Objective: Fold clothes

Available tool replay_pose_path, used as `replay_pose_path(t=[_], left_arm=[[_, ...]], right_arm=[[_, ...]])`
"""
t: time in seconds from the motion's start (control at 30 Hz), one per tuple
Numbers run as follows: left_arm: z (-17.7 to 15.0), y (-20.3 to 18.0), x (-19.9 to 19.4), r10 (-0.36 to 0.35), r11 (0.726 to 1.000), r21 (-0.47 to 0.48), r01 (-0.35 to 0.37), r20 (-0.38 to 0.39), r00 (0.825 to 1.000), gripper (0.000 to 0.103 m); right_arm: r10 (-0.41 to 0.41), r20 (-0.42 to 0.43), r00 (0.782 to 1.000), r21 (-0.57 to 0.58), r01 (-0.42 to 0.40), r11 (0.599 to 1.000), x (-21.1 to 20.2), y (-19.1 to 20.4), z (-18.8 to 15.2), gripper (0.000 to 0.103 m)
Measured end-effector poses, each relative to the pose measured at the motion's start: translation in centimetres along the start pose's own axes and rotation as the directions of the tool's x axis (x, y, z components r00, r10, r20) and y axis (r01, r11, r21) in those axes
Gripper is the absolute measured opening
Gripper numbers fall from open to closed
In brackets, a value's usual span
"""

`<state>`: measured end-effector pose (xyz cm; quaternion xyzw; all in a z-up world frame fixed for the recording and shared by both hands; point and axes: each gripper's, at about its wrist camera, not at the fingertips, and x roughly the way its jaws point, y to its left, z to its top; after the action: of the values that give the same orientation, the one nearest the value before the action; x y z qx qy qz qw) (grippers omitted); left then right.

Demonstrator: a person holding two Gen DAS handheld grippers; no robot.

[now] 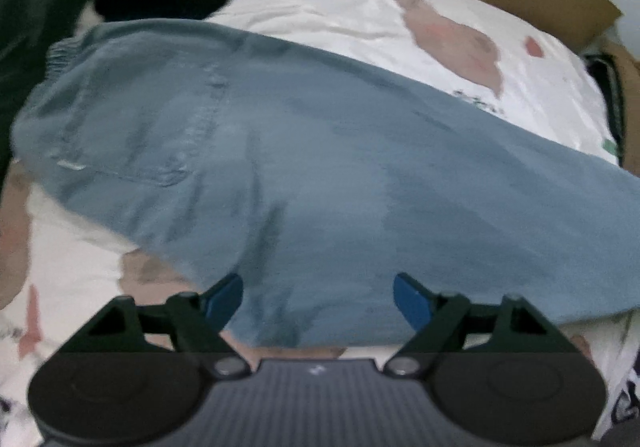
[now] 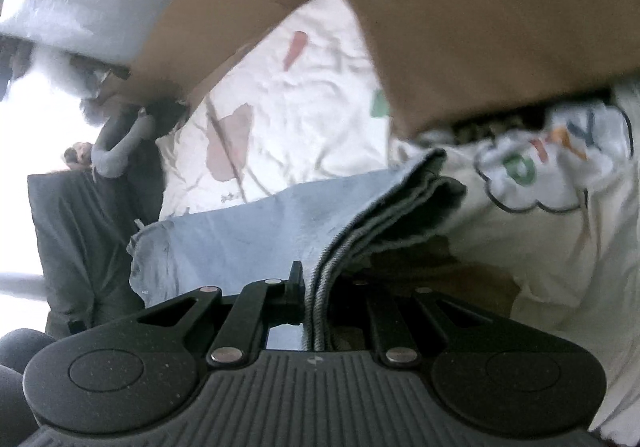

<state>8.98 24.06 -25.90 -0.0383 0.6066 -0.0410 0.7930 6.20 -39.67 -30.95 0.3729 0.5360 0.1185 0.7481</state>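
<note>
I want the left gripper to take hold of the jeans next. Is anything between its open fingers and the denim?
Nothing visible is. The left gripper is open directly over the blue jeans, bare denim showing between its fingers. The right gripper is already shut on the jeans' folded edge.

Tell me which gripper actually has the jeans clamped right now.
The right gripper: its jaws are shut on a folded edge of the jeans. The left gripper stands open above the denim, its blue fingers apart with nothing pinched.
</note>
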Motion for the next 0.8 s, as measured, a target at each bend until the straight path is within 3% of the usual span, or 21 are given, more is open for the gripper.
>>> replay_pose_path(t=[0.13,0.33,0.57,0.63,0.8], left_arm=[[0.0,-1.0,1.1,-0.084,0.996,0.038,0.085,-0.017,0.996,0.066],[-0.1,-3.1,3.0,-0.215,0.973,0.078,0.217,-0.036,0.976,0.057],[-0.3,-4.5,5.3,-0.284,0.951,0.106,0.29,-0.074,0.956,0.046],[-0.5,-4.6,5.9,-0.295,0.948,0.101,0.302,-0.079,0.952,0.037],[-0.8,-4.0,7.2,-0.321,0.943,0.06,0.326,-0.083,0.944,0.026]], right_arm=[[-0.037,0.004,0.999,-0.05,0.037,0.998,-1.0,4.0,0.6,0.009],[-0.092,-0.005,0.996,-0.099,0.091,0.991,-2.5,9.3,1.6,0.009],[-0.118,-0.015,0.993,-0.137,0.115,0.984,-4.2,16.0,2.7,0.009],[-0.112,-0.01,0.994,-0.144,0.109,0.983,-4.8,18.0,3.1,0.009],[-0.12,-0.017,0.993,-0.208,0.114,0.971,-5.2,23.2,3.6,0.009]])
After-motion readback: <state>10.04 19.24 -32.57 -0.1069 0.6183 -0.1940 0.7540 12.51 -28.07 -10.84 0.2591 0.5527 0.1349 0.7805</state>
